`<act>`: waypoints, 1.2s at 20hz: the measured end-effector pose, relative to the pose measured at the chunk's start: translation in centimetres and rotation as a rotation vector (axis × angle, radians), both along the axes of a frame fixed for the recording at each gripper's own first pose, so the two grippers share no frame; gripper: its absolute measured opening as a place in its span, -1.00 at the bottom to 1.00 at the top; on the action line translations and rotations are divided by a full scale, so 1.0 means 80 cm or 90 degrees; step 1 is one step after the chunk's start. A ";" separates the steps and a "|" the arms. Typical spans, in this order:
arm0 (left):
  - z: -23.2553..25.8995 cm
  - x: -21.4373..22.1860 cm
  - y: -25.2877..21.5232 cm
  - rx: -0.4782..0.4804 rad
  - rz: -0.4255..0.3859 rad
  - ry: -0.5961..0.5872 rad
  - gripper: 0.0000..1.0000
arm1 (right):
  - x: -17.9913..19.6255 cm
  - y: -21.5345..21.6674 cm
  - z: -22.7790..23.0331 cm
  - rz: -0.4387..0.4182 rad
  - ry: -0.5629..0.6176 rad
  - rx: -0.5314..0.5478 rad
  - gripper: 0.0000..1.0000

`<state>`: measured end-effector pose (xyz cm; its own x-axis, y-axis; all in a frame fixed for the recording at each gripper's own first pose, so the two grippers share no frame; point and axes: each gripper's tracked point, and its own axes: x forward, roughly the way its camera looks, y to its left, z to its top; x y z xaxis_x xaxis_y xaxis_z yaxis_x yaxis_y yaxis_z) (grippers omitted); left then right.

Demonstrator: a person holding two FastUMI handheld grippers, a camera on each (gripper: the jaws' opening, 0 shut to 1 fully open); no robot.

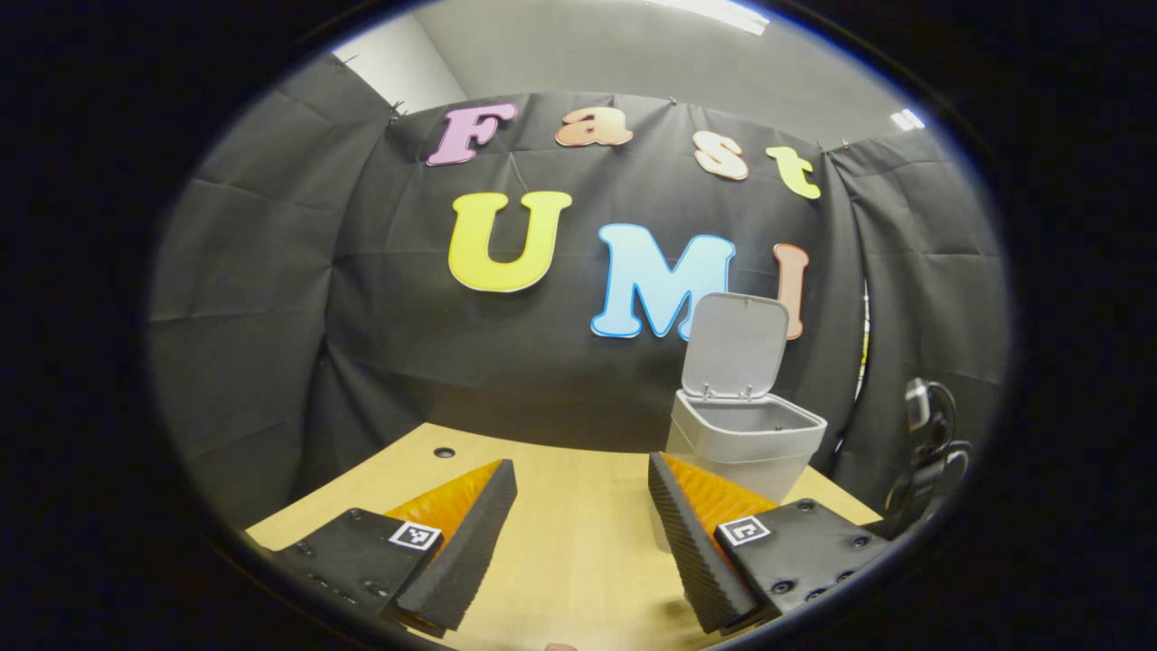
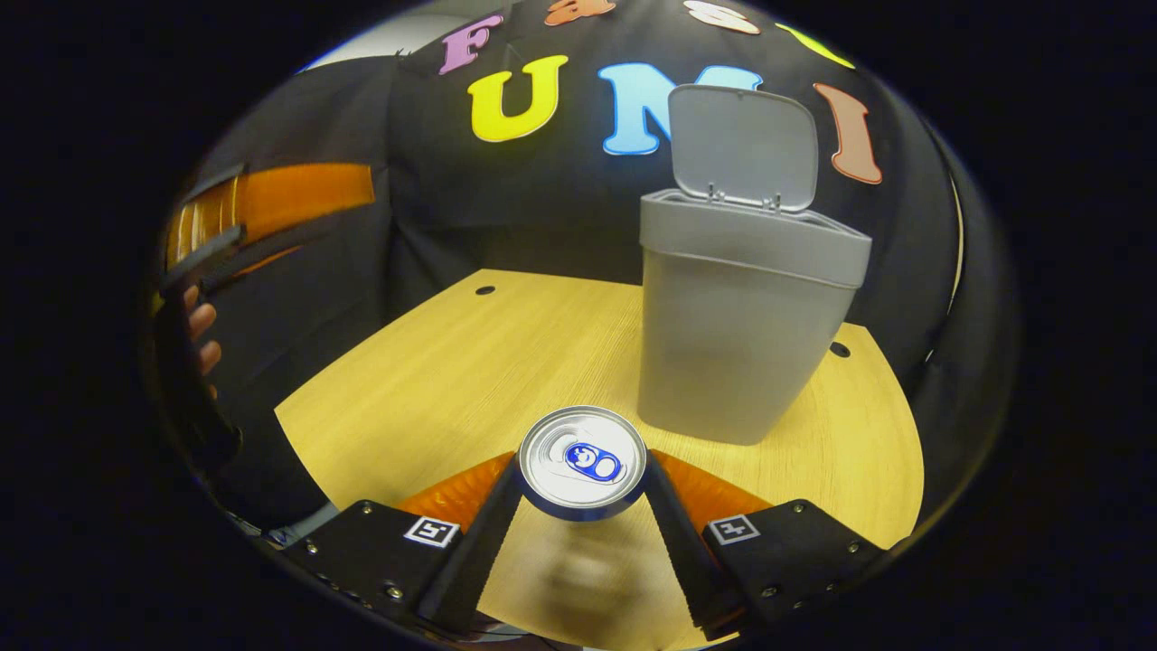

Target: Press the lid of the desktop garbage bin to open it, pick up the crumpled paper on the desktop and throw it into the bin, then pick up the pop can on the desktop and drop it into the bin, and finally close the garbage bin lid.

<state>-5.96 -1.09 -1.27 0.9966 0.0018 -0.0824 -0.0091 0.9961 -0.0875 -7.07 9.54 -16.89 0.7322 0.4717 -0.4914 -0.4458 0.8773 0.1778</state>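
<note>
Pop can (image 2: 583, 461) gripped, garbage bin (image 2: 737, 334) open

One garbage bin (image 2: 746, 307), one pop can (image 2: 583, 461), one table (image 2: 434, 380), two grippers.

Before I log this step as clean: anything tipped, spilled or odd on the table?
Nothing stands out. The bin stands upright with its lid open, the pop can sits upright between the right hand-held gripper fingers, and the table shows no spill.
</note>
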 end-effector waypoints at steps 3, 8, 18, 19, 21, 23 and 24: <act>0.000 0.003 -0.008 -0.005 -0.008 0.002 0.93 | 0.012 -0.021 0.035 -0.021 -0.030 0.019 0.69; 0.004 0.011 -0.016 0.000 -0.014 -0.002 0.93 | 0.043 -0.051 0.097 -0.058 -0.091 0.064 0.70; 0.013 0.031 -0.020 -0.004 -0.007 -0.016 0.92 | 0.136 -0.085 0.238 -0.111 -0.285 0.143 0.68; 0.014 0.032 -0.018 -0.004 -0.005 -0.017 0.92 | 0.151 -0.089 0.245 -0.122 -0.297 0.138 0.68; 0.015 0.033 -0.016 -0.005 -0.003 -0.019 0.92 | 0.176 -0.092 0.250 -0.136 -0.307 0.136 0.68; 0.016 0.034 -0.014 -0.005 0.000 -0.020 0.92 | 0.197 -0.097 0.249 -0.148 -0.307 0.130 0.68; 0.017 0.036 -0.013 -0.004 0.002 -0.022 0.92 | 0.206 -0.100 0.246 -0.154 -0.308 0.126 0.68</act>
<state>-3.09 -2.13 0.08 0.9988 0.0046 -0.0486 -0.0092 0.9955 -0.0941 9.40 1.52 2.83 0.9500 0.3122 0.0071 -0.3086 0.9349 0.1753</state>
